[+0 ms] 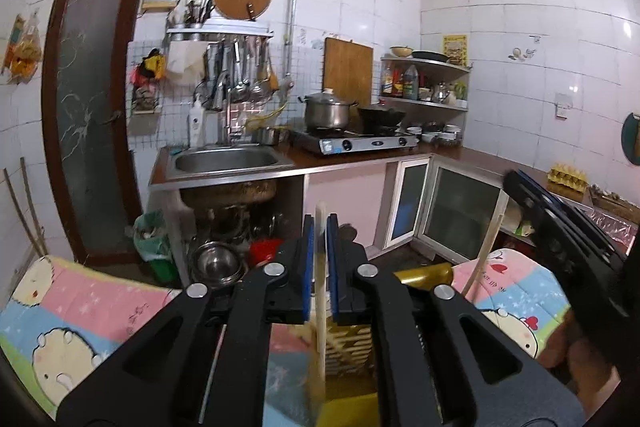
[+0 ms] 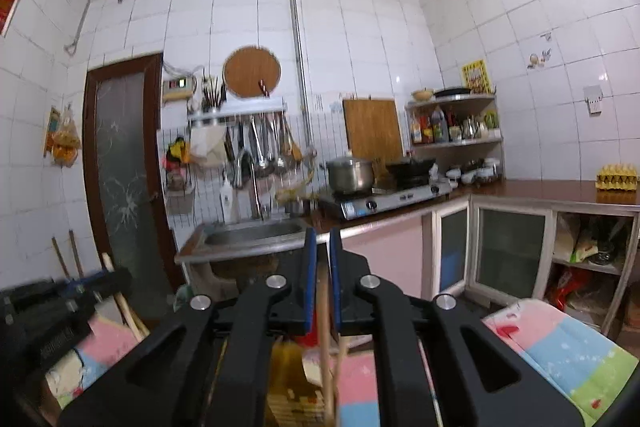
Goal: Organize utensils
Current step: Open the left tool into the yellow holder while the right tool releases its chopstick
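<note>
We have two handheld grippers low over a pastel cartoon-print quilt [image 1: 84, 311], with the kitchen beyond.

Open room: between the quilt's far edge and the brown L-shaped countertop [image 1: 352, 159] there is a strip of dark floor. To the far left is a brown-framed frosted glass door [image 1: 90, 107]. Under the steel sink [image 1: 226, 159] the cabinet bay is open and crowded: steel bowls [image 1: 216, 261], a red basin [image 1: 266, 247], and a green-lined bin [image 1: 154, 237] to its left. Right of that, pink cabinet fronts and glass-panelled doors [image 1: 460, 211] close off the counter edge. A steel gas stove [image 1: 356, 141] with a lidded pot sits on the far counter.

Left gripper [image 1: 320, 223]: blue-padded jaws stand slightly apart. A pale cream flat stick, upright [image 1: 320, 291], runs between them; motion blur means we cannot tell whether the pads press on it. Its lower end drops toward a slatted yellow utensil holder [image 1: 346, 347] on the quilt, directly below the jaws.

Right gripper [image 2: 323, 235]: jaws also slightly apart, with a thin light-wood chopstick [image 2: 325, 327] standing between them. Pad contact is unclear here too. From the left wrist view the right gripper is at the near right, with a second pale stick [image 1: 486, 251] slanting below it.

A gold foil box [image 1: 424, 275] lies just beyond the holder.
</note>
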Demonstrator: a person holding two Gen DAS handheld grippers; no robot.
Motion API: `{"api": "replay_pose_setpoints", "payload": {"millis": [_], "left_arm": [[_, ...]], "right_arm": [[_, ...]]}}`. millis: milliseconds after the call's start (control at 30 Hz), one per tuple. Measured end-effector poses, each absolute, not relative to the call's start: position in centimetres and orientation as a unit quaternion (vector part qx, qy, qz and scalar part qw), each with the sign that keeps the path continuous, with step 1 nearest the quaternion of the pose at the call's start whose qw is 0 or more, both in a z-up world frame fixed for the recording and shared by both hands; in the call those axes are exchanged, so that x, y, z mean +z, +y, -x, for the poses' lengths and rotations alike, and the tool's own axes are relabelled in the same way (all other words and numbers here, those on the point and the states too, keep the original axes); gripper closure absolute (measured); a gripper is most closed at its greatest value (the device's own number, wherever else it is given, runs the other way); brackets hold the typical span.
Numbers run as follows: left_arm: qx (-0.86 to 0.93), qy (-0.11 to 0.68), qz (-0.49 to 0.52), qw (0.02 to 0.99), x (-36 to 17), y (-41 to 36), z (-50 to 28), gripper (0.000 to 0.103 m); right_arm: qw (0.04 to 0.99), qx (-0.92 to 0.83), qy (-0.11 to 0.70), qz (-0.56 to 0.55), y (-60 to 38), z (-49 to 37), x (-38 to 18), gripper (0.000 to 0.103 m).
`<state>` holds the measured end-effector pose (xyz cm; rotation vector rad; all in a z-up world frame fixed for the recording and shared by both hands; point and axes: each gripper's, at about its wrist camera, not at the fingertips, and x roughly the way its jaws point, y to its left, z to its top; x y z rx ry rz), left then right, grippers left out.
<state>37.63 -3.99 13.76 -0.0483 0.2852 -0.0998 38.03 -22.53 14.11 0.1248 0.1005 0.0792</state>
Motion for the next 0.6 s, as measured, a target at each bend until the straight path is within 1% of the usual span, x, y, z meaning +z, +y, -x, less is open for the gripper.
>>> {"api": "replay_pose_setpoints", "payload": {"millis": [33, 67, 100, 133, 167, 200, 233, 300, 367, 467, 600], "left_arm": [[-0.047, 0.146, 0.025, 0.988, 14.0, -3.5, -37.2, 0.056], [-0.039, 0.142, 0.025, 0.989, 14.3, -3.0, -36.6, 0.046], [-0.03, 0.137, 0.024, 0.99, 14.6, -2.7, -35.9, 0.034], [-0.023, 0.132, 0.019, 0.991, 15.1, -2.2, -35.0, 0.027], [-0.022, 0.133, 0.017, 0.991, 15.5, -1.8, -34.3, 0.024], [-0.023, 0.138, 0.02, 0.99, 16.0, -1.2, -33.5, 0.018], [-0.024, 0.141, 0.022, 0.989, 16.2, -0.8, -32.9, 0.016], [-0.023, 0.146, 0.025, 0.989, 16.4, 0.0, -31.4, 0.008], [-0.021, 0.155, 0.024, 0.987, 16.3, 0.7, -29.5, 0.006], [-0.015, 0.168, 0.014, 0.986, 15.7, 0.9, -27.5, 0.005], [-0.021, 0.215, 0.005, 0.976, 13.2, 1.0, -25.6, 0.005]], "right_arm": [[0.996, 0.033, 0.061, -0.061, -22.7, -37.7, 14.1, 0.066], [0.996, 0.027, 0.066, -0.062, -23.0, -37.2, 14.1, 0.04], [0.996, 0.019, 0.068, -0.06, -23.3, -36.3, 14.2, 0.038], [0.996, 0.015, 0.07, -0.056, -23.5, -35.5, 14.3, 0.038], [0.996, 0.01, 0.074, -0.051, -23.6, -34.8, 14.4, 0.038], [0.995, 0.0, 0.085, -0.047, -23.8, -33.8, 14.5, 0.037], [0.994, -0.006, 0.095, -0.045, -23.9, -33.1, 14.4, 0.037], [0.992, -0.01, 0.12, -0.046, -24.1, -31.5, 14.1, 0.036], [0.989, -0.013, 0.142, -0.051, -24.0, -30.3, 13.5, 0.034], [0.981, -0.008, 0.188, -0.048, -23.5, -28.1, 11.9, 0.033], [0.973, -0.007, 0.229, -0.039, -22.4, -25.7, 9.3, 0.033]]}}
